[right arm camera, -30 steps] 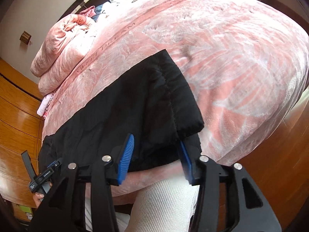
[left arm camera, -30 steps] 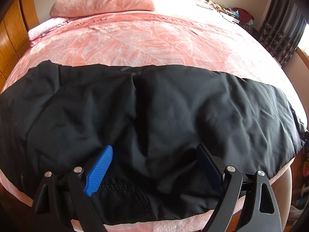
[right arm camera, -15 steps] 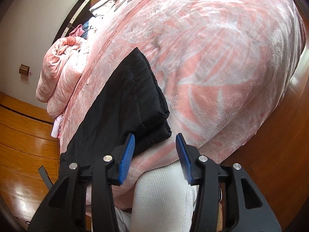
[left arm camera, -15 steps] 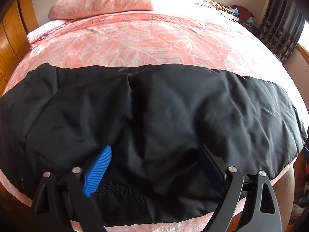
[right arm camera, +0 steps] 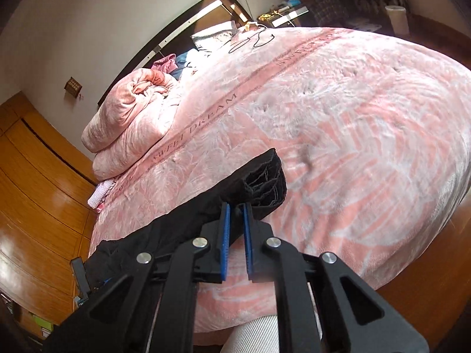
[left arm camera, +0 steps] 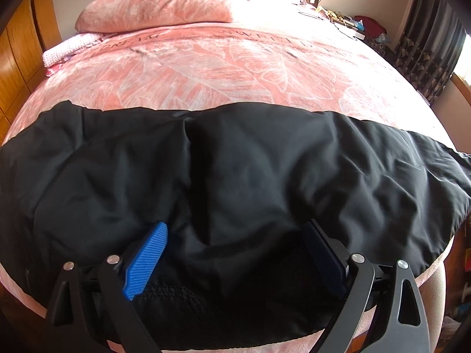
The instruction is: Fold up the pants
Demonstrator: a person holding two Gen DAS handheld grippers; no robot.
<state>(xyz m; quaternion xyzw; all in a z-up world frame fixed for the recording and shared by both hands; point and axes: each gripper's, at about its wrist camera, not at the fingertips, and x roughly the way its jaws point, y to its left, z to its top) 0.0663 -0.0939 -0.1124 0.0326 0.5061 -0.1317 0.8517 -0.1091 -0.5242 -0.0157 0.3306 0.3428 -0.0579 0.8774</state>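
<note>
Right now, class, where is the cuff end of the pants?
In the right wrist view the cuff sits mid-frame, lifted just above the pink bedspread, pinched by the right gripper near the bed's near edge.

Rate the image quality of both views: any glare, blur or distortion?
Left wrist: sharp, strong fisheye bowing of the bed; black pants lose detail in shadow. Right wrist: glare on the wardrobe, soft blur across the bed, sunlit headboard.

Black pants (left arm camera: 235, 182) across pink bed (left arm camera: 223, 67)

pink bed (left arm camera: 235, 67), wooden wardrobe (right arm camera: 32, 182)
</note>
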